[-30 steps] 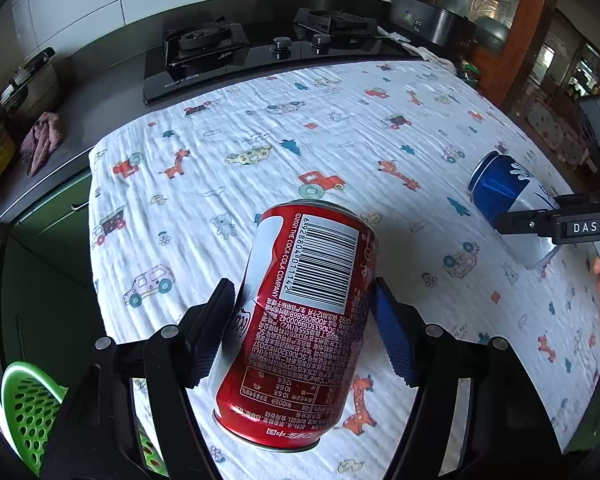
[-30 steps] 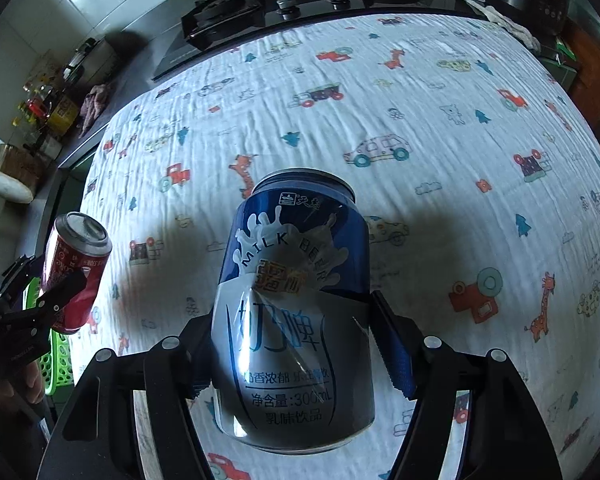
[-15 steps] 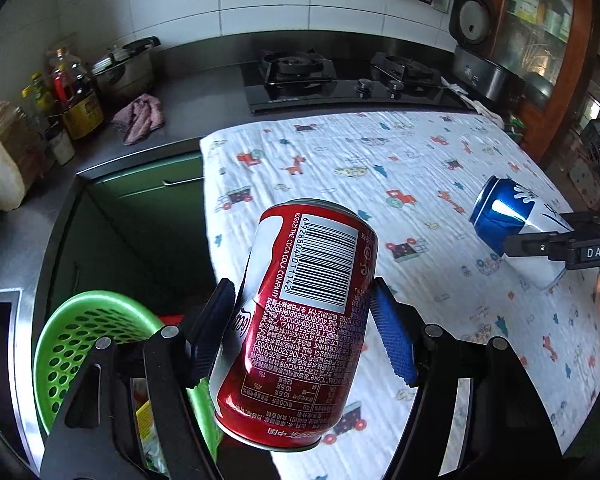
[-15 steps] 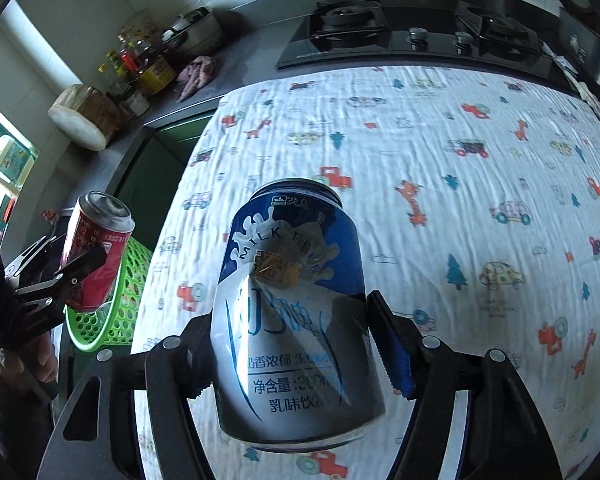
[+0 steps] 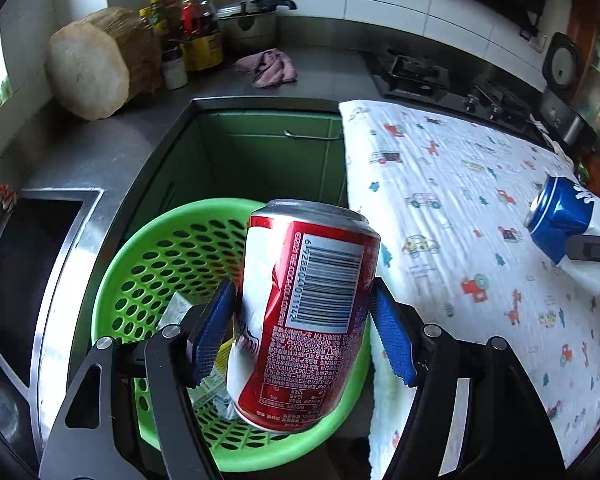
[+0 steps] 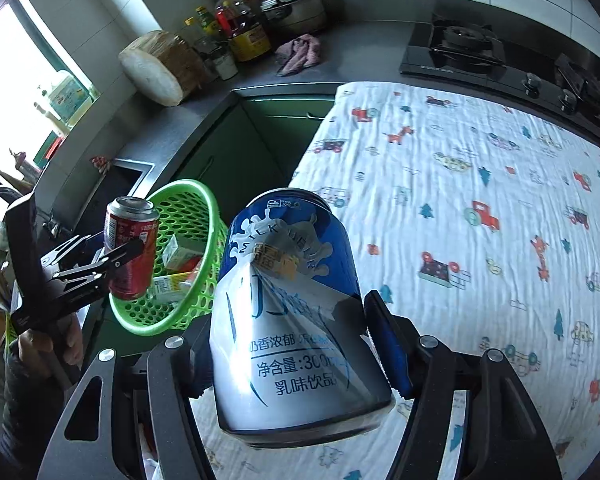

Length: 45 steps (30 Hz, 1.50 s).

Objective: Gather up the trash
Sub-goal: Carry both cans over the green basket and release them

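Note:
My left gripper (image 5: 302,326) is shut on a dented red cola can (image 5: 306,312) and holds it above the green perforated basket (image 5: 160,264), which holds several cartons and wrappers. My right gripper (image 6: 296,344) is shut on a dented blue and white milk-drink can (image 6: 296,320), held over the left part of the cloth-covered table (image 6: 480,208). In the right wrist view the red can (image 6: 130,246) and the basket (image 6: 188,216) are at the left. In the left wrist view the blue can (image 5: 564,228) is at the far right.
The basket stands off the table's left edge, in front of green cabinets (image 5: 268,152). A steel sink (image 5: 28,264) is at the left. On the counter are a wooden block (image 5: 96,60), bottles (image 5: 192,28), a pink rag (image 5: 270,68) and a gas stove (image 6: 460,52).
Both grippers have swung left with their cans. The red can has gone from over the table to above the basket. The blue can has neared the table's left edge.

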### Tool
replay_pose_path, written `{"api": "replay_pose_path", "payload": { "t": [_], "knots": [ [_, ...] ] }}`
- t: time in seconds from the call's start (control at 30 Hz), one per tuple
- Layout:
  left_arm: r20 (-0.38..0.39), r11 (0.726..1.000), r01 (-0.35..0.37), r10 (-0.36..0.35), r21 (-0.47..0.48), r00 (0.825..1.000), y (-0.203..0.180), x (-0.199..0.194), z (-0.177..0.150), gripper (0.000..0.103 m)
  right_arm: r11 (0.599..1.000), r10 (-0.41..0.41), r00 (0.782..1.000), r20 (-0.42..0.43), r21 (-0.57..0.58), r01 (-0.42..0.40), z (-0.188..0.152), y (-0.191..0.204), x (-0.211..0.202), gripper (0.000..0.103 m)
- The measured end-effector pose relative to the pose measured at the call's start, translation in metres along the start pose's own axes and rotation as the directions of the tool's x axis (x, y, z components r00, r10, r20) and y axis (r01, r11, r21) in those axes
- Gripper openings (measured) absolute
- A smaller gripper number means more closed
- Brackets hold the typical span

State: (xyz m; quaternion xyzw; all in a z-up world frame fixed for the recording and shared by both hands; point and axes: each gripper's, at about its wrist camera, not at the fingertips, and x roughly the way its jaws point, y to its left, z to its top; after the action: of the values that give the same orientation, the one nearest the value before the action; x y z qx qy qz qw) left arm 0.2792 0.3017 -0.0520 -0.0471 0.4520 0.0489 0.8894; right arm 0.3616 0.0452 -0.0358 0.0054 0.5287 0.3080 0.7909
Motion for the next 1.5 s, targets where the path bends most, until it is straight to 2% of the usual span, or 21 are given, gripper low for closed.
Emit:
{"api": "replay_pose_path", "payload": {
  "t": [0.23,0.47,0.6,1.1,1.5],
  "knots": [
    [-0.058,0.997,-0.038,0.034,-0.068,0.998,0.035,0.018,-0.017,0.067,0.997,0.039,0.999,-0.007,-0.072,-0.039,0.016,0.047,0.013,0.063],
    [-0.104,0.992,-0.044,0.032,-0.115,0.994,0.058,0.027,-0.033,0.068,0.992,0.067,0.998,-0.017,-0.109,-0.069,0.028,0.078,0.026,0.063],
    [-0.095,0.989,-0.051,0.038,-0.137,0.995,0.069,0.023,-0.041,0.08,0.987,0.087,0.996,-0.022,-0.134,-0.09,0.036,0.096,0.033,0.063],
    [-0.046,0.967,-0.104,0.096,-0.234,0.994,0.101,-0.02,-0.079,0.081,0.966,0.15,0.984,-0.097,-0.2,-0.167,0.045,0.161,0.08,0.063],
    [-0.008,0.938,-0.139,0.144,-0.317,0.99,0.123,-0.055,-0.103,0.083,0.947,0.213,0.959,-0.187,-0.201,-0.249,0.033,0.211,0.135,0.065]
  ]
}}
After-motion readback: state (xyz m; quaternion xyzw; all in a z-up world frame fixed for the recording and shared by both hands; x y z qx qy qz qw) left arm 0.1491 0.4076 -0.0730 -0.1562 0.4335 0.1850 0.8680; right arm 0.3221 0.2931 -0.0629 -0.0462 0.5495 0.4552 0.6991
